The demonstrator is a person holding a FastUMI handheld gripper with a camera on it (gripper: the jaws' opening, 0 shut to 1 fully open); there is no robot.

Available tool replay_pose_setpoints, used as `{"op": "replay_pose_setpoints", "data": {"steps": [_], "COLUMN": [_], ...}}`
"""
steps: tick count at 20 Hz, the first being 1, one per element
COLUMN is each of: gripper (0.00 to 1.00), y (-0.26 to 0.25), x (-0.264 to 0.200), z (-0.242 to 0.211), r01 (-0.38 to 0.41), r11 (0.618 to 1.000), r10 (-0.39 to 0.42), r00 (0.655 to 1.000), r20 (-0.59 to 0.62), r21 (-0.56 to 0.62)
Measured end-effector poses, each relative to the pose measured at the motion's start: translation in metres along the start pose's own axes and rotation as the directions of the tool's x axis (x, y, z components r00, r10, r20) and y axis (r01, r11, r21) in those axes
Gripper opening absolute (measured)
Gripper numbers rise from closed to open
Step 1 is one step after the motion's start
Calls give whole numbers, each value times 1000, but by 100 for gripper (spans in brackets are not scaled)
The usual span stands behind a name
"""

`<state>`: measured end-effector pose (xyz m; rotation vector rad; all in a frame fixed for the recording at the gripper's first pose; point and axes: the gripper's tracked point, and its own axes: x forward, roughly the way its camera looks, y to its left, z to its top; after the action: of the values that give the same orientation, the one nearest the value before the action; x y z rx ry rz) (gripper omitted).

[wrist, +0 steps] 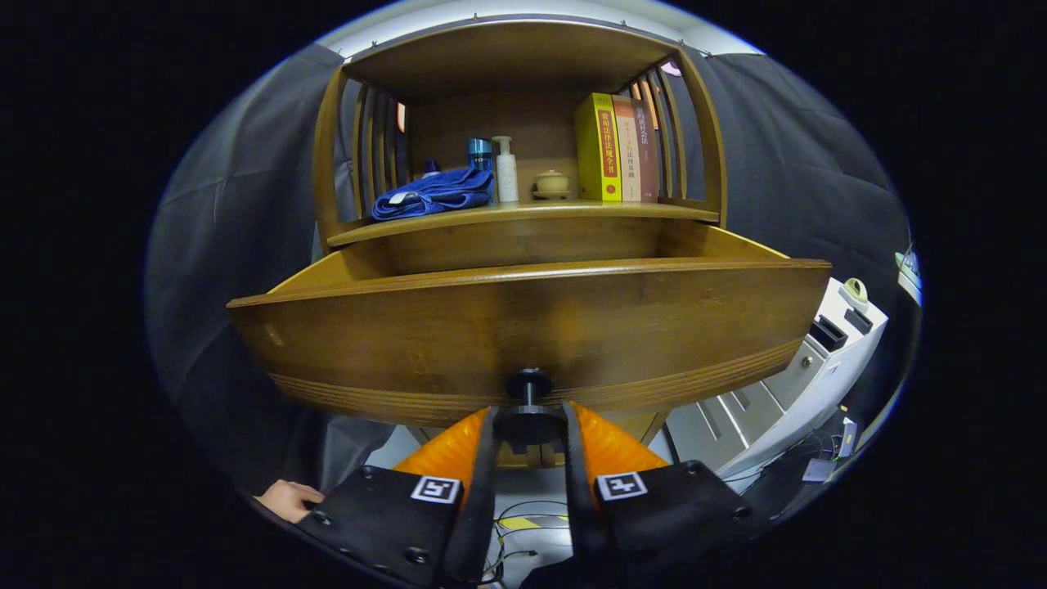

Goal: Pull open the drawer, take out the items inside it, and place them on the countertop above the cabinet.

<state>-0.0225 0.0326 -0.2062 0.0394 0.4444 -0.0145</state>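
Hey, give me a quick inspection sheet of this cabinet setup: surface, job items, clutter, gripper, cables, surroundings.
Surface: countertop above the drawer, already carrying things.
Job's things: drawer pulled open; its inside is hidden behind the front panel, so contents cannot be told. Knob at the front's centre.
Clutter: blue cloth, blue bottle, white pump bottle, small lidded pot, books, all on the countertop.
Gripper: gripper with both orange fingers pressed on the knob's disc.
Cables: loose cables on the floor below the fingers.
Surroundings: white machine beside the cabinet; a hand low beside the gripper.
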Motion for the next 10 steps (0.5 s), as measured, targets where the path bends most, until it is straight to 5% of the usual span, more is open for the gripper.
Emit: {"op": "replay_pose_setpoints", "data": {"steps": [3, 6, 10], "gripper": [57, 91, 95], "y": [-4, -10, -11], "x": [-7, -18, -26], "z": [12, 27, 40], "r01": [1, 9, 10], "r11": [999, 1000, 1000], "r10": [-2, -11, -10], "r00": [999, 998, 997], "r20": [34, 61, 74], "r21": [40, 25, 11]}}
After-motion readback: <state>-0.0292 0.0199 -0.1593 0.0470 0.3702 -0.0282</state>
